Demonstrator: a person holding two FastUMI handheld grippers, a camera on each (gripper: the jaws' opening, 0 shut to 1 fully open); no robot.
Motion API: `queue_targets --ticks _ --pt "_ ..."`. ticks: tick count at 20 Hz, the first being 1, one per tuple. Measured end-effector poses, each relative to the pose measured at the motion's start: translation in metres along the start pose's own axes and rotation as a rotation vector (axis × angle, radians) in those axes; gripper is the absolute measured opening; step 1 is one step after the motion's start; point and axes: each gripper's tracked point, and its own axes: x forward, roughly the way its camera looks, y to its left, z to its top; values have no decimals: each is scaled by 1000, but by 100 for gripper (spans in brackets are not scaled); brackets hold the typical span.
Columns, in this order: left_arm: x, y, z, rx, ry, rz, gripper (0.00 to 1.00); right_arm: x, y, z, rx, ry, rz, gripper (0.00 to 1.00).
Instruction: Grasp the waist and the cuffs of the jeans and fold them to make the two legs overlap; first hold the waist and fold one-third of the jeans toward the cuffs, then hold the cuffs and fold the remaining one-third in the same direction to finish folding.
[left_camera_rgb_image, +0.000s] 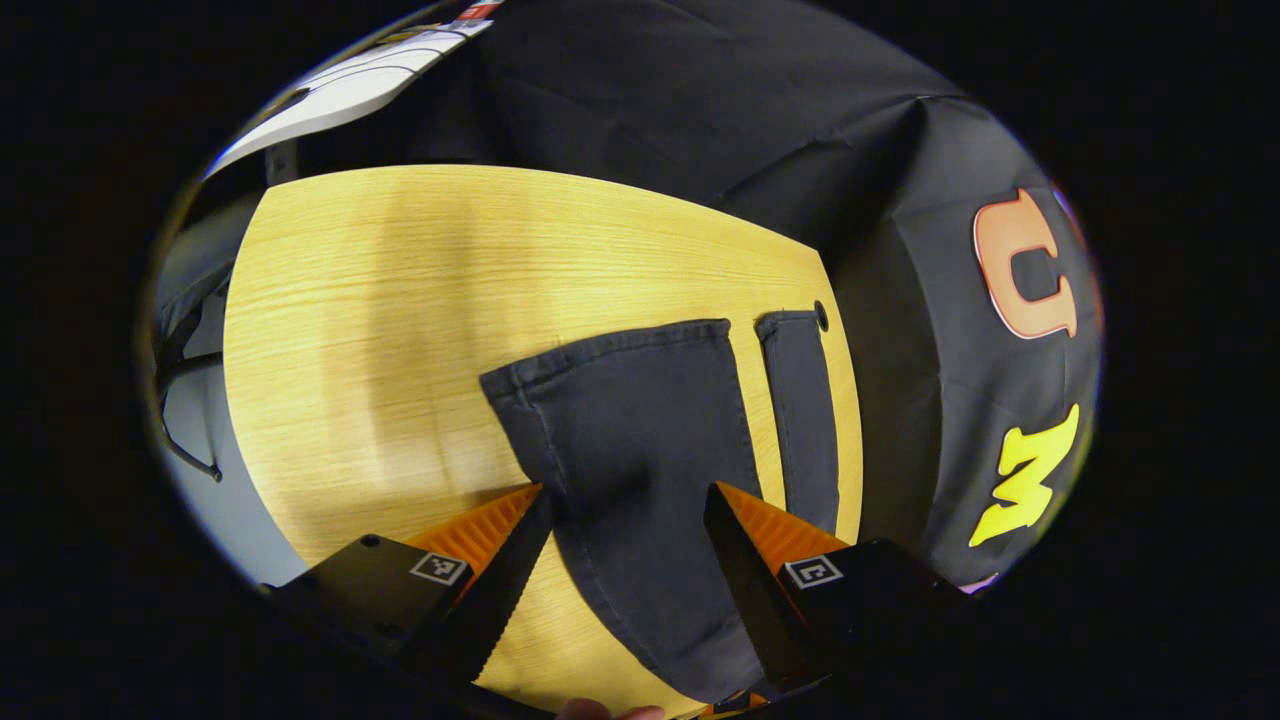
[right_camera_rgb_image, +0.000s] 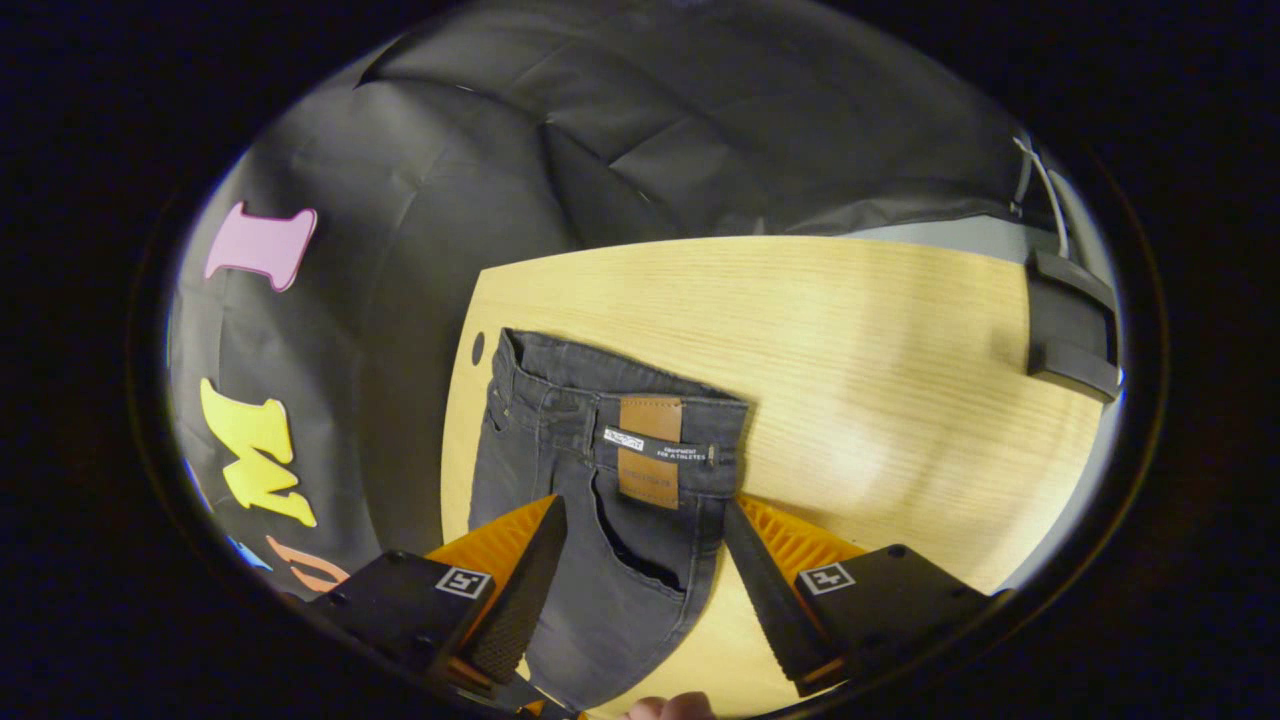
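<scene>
Lying flat on the light wooden table (left_camera_rgb_image: 380, 330), the dark grey jeans (left_camera_rgb_image: 640, 440) are spread with both legs apart, not yet overlapped. In the left gripper view the two cuffs (left_camera_rgb_image: 620, 345) point away from the camera: the wider leg runs up between the fingers, and the narrower leg (left_camera_rgb_image: 805, 420) lies just beside it near the table's edge, by a small round hole (left_camera_rgb_image: 821, 316) in the tabletop. The left gripper (left_camera_rgb_image: 625, 500) is spread wide, its orange-backed black fingers on either side of the wider leg without pressing on it.

In the right gripper view the waist (right_camera_rgb_image: 620, 400) of the jeans lies near the table's corner. A tan leather patch (right_camera_rgb_image: 650, 450) sits on the waistband, crossed by a dark belt loop carrying a small white tag; its second line seems to read "equipment for athletes", while the first is too small to make out. A back pocket opening shows just below the patch. The right gripper (right_camera_rgb_image: 645, 525) is likewise released, its fingers straddling the seat of the jeans below the waistband, with nothing clamped. A black clamp-like fitting (right_camera_rgb_image: 1070, 330) sits at the table's far edge.
</scene>
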Motion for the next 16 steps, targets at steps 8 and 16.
queue_targets --ticks 8,16 --pt "27 -14 2 -9 35 23 85 30 8 4 -3 -1 -89 65" --pt "31 -13 4 -33 56 21 6 30 -2 6 45 -9 -151 4"
